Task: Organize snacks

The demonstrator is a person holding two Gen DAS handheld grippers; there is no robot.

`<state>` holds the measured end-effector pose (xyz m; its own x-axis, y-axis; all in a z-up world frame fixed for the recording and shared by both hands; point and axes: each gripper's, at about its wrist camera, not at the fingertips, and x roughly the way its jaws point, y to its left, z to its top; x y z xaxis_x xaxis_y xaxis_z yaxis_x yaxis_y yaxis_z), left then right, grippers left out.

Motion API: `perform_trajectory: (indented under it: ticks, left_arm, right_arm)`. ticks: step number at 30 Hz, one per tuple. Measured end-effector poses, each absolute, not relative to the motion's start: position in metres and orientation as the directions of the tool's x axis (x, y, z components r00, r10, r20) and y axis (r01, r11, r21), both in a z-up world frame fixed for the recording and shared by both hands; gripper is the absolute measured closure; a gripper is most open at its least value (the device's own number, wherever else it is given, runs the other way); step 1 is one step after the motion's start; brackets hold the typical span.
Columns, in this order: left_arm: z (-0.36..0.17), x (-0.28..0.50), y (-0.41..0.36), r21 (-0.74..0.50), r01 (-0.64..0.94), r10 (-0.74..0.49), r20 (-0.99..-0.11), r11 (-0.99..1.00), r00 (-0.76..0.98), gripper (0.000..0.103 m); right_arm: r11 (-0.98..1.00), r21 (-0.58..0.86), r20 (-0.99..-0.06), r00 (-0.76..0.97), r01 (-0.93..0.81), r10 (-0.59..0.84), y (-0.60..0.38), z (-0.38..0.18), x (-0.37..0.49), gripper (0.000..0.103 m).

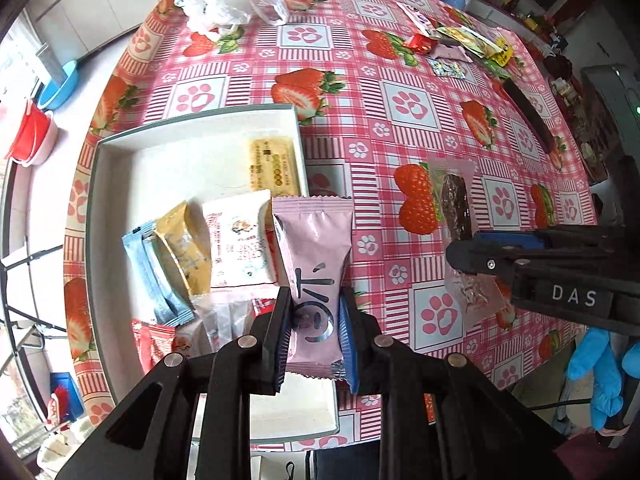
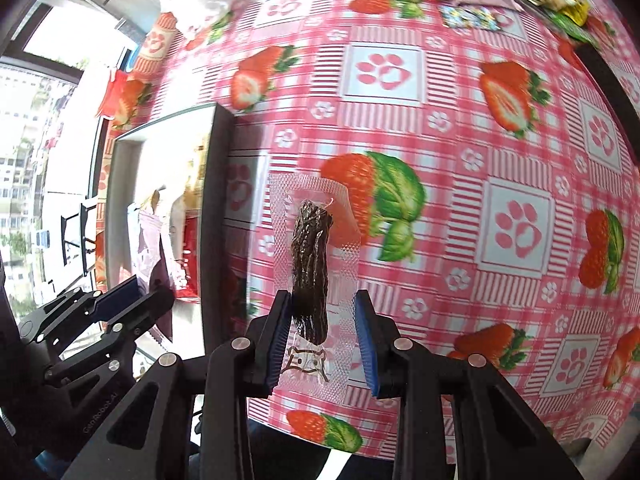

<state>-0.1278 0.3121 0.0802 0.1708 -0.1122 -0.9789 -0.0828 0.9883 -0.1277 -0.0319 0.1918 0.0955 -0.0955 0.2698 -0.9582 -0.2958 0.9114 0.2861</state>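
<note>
**Box half filled, two packets in hand, a pile yet to fetch**

I took the white box (image 1: 120,152) as my landmark and worked across from it. Inside it, against its near wall, lay a blue packet (image 1: 154,276), a yellow one (image 1: 182,252) and a white one (image 1: 236,240), with a red packet (image 1: 154,344) closer still to me and a tan wafer (image 1: 274,168) toward its far right corner. I judged the sorting roughly half done.

My left gripper (image 1: 314,332) was over the box's right wall, its jaws clamped narrow on the pink packet (image 1: 316,264), which hung across that edge and was not yet set down.

Just right of the box, my right gripper (image 2: 322,336) straddled the clear-wrapped dark jerky stick (image 2: 310,272) on the strawberry tablecloth (image 2: 440,160). Its jaws stood fairly wide; the blue pads (image 2: 366,344) looked close to the wrapper's edges, but I could not tell whether they had bitten yet.

Far beyond the box, to its right, a heap of loose snacks (image 1: 456,46) waited, and a crumpled plastic bag (image 1: 228,0) lay straight behind it. By my reckoning, those remained after the two in hand.
</note>
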Motion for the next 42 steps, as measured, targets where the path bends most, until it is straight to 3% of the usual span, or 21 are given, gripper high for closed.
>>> perform_trajectory:
  ticks: [14, 16, 18, 20, 22, 24, 25, 35, 36, 38, 42]
  left_arm:
    - [0.057, -0.174, 0.383, -0.086, -0.274, -0.058, -0.992, 0.958, 0.109, 0.078]
    - [0.057, -0.177, 0.383, -0.072, -0.272, -0.044, -0.993, 0.96, 0.109, 0.072]
    - [0.057, -0.178, 0.381, -0.049, -0.271, -0.019, -0.994, 0.961, 0.111, 0.044]
    - [0.059, -0.18, 0.382, -0.033, -0.273, 0.001, -0.992, 0.961, 0.124, 0.031]
    - [0.061, -0.179, 0.382, -0.025, -0.273, 0.01, -0.992, 0.962, 0.127, 0.027]
    - [0.06, -0.178, 0.381, -0.013, -0.275, 0.02, -0.993, 0.961, 0.117, 0.024]
    - [0.059, -0.177, 0.381, -0.006, -0.274, 0.025, -0.994, 0.962, 0.107, 0.024]
    - [0.048, -0.168, 0.38, 0.131, -0.29, 0.137, -0.991, 0.948, 0.0, 0.014]
    - [0.048, -0.168, 0.38, 0.137, -0.294, 0.141, -0.99, 0.946, -0.009, 0.014]
    - [0.049, -0.169, 0.381, 0.14, -0.3, 0.142, -0.99, 0.944, -0.015, 0.014]
    - [0.05, -0.17, 0.38, 0.146, -0.3, 0.146, -0.989, 0.943, -0.025, 0.014]
  right_arm:
    - [0.771, 0.343, -0.939, -0.2, -0.536, 0.278, 0.314, 0.081, -0.045, 0.07]
    - [0.761, 0.345, -0.938, -0.214, -0.55, 0.271, 0.32, 0.077, -0.05, 0.07]
    - [0.754, 0.339, -0.94, -0.225, -0.563, 0.256, 0.324, 0.073, -0.053, 0.069]
    - [0.75, 0.335, -0.941, -0.233, -0.57, 0.244, 0.325, 0.072, -0.055, 0.068]
    - [0.75, 0.323, -0.946, -0.229, -0.577, 0.231, 0.324, 0.072, -0.056, 0.068]
    - [0.756, 0.307, -0.951, -0.218, -0.578, 0.22, 0.322, 0.072, -0.056, 0.045]
    - [0.76, 0.299, -0.954, -0.204, -0.577, 0.221, 0.319, 0.075, -0.055, 0.028]
    - [0.805, 0.272, -0.962, -0.164, -0.528, 0.217, 0.284, 0.087, -0.047, 0.026]
    - [0.809, 0.267, -0.964, -0.16, -0.524, 0.214, 0.282, 0.087, -0.047, 0.023]
    - [0.816, 0.254, -0.967, -0.142, -0.519, 0.211, 0.278, 0.09, -0.049, 0.003]
    - [0.818, 0.254, -0.967, -0.129, -0.515, 0.219, 0.273, 0.094, -0.047, 0.003]
